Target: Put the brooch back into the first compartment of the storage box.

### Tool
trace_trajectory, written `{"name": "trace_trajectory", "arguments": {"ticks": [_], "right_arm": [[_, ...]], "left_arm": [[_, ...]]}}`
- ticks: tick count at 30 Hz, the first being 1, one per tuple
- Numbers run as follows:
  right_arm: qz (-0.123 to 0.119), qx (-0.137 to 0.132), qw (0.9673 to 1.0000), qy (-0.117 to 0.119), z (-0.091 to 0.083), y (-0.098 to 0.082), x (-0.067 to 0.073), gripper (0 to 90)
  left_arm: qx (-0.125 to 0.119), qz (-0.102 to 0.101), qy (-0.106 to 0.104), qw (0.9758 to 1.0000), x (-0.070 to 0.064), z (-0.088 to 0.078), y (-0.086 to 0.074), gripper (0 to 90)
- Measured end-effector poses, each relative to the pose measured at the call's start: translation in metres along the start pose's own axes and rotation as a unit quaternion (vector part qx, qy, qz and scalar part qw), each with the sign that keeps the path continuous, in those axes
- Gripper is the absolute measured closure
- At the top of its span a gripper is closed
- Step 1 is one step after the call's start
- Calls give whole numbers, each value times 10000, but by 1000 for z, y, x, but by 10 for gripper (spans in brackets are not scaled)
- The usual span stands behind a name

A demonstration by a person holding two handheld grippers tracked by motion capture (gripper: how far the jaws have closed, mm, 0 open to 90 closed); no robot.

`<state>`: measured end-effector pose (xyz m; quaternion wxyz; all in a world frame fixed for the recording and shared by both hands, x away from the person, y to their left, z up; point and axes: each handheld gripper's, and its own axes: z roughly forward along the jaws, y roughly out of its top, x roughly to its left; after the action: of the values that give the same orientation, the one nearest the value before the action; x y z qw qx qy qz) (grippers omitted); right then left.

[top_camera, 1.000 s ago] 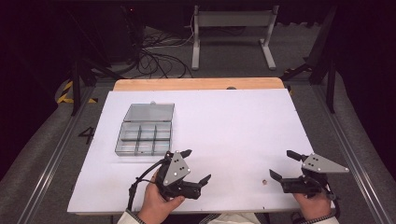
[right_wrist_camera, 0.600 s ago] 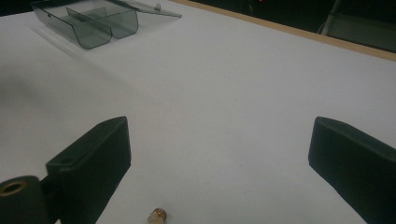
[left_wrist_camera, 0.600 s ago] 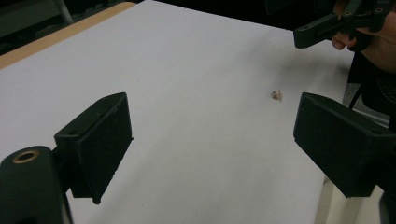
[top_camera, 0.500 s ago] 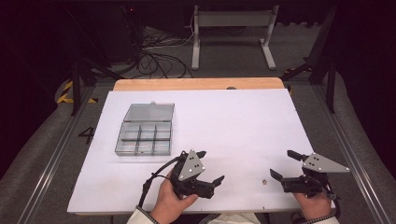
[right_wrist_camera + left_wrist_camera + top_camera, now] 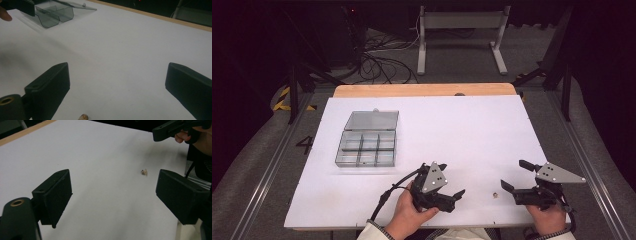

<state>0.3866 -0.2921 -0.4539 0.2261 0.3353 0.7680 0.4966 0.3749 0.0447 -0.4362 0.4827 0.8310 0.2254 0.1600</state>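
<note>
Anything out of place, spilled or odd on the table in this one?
One small brass-coloured part lies loose on the white table, between the two open grippers, far from the open compartment box. Nothing looks spilled or damaged.

Left claw (image 5: 113,195) gapes wide, small brass piece (image 5: 144,172) lying ahead on white table (image 5: 100,152)

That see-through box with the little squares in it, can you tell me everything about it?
The box is clear, grey-tinted plastic, split by thin walls into small compartments in rows. Its lid is open and folded back flat on the far side, with a small catch at its edge. The compartments look empty, though the view is too small to be sure. It sits flat on the white table, on the left side, away from both hands. Nothing touches it but the table. The right gripper view shows a corner of it.
</note>
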Motion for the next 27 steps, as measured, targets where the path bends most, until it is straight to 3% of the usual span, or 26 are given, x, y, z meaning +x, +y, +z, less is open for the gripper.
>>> {"name": "trace_trajectory", "arguments": {"ticks": [11, 24, 27], "right_arm": [[52, 1, 10000, -27, 1, 0, -3, 64], [123, 6, 9999, -36, 0, -1, -5, 64], [145, 21, 9999, -40, 0, -1, -5, 64]], "left_arm": [[187, -117, -213, 9995, -6, 28, -2, 147], [512, -96, -388, 9979, -11, 55, -4, 153], [568, -215, -479, 9970, -12, 61, -5, 153]]}}
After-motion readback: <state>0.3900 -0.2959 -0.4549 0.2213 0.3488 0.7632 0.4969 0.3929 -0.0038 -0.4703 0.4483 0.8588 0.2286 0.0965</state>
